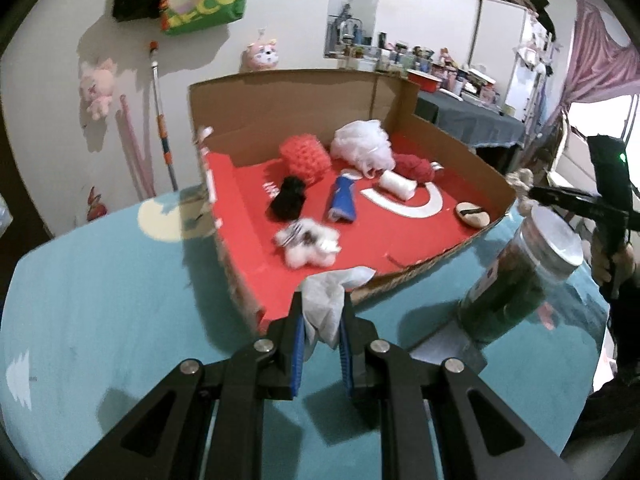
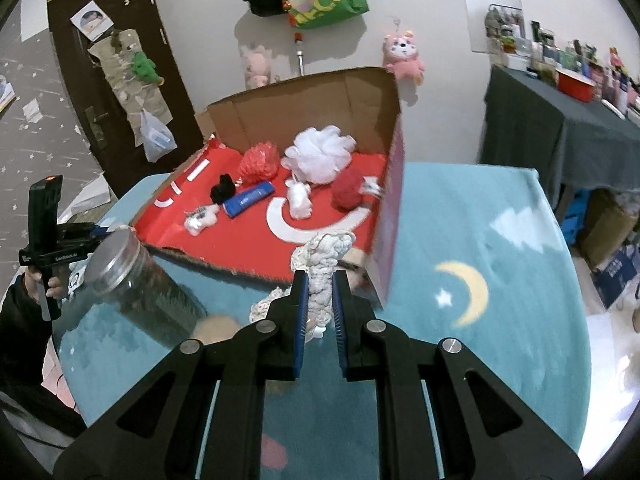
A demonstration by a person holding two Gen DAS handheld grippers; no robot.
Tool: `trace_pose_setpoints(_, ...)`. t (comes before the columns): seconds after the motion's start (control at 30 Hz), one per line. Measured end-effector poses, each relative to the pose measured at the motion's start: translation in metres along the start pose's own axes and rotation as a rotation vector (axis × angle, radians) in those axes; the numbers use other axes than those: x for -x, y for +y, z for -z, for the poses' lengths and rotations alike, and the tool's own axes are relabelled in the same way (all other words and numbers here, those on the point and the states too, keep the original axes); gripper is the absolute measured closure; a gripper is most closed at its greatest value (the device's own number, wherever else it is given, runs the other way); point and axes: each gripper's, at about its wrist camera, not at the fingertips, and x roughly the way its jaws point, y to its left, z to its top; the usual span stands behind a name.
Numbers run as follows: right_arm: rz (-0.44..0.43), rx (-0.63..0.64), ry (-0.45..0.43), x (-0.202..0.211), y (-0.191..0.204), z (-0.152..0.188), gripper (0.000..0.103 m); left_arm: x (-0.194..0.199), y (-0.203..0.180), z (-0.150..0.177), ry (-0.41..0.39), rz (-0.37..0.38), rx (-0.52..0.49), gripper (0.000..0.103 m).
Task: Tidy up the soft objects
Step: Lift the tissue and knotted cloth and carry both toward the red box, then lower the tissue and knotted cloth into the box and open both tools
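Over the blue bench (image 1: 100, 300), near the red box (image 1: 400, 240), a white tissue (image 1: 326, 300) is pinched in the left claw (image 1: 322, 316). A knitted cloth (image 2: 324, 276) is pinched in the right claw (image 2: 320, 300).

A table covered in a teal cloth (image 2: 500, 280) printed with a yellow crescent moon, a star and pale clouds carried everything. On it sat an open cardboard box (image 1: 452, 136) with a red floor, its near side low. Just beside the box stood a glass jar (image 1: 516, 280) with a metal lid, its contents dark.
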Motion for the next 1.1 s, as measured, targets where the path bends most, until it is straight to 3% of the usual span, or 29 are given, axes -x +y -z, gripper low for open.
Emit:
trace_pose_setpoints(0.23, -0.06, 0.019, 0.029, -0.03, 0.012, -0.033, 0.091, -0.021, -0.021, -0.037, 0.031, 0.061, -0.045, 0.088)
trace_pose_setpoints(0.57, -0.058, 0.007, 0.213, -0.098, 0.021, -0.058, 0.091, -0.081, -0.048, -0.084, 0.182, 0.093, -0.061, 0.088)
trace_pose_setpoints(0.9, -0.024, 0.009, 0.39, -0.147, 0.025, -0.068, 0.09, -0.132, -0.072, -0.095, 0.315, 0.075, -0.126, 0.087)
trace_pose_setpoints(1.1, 0.006, -0.007, 0.437, -0.16, 0.021, -0.072, 0.09, -0.154, -0.074, -0.092, 0.377, 0.052, -0.146, 0.087)
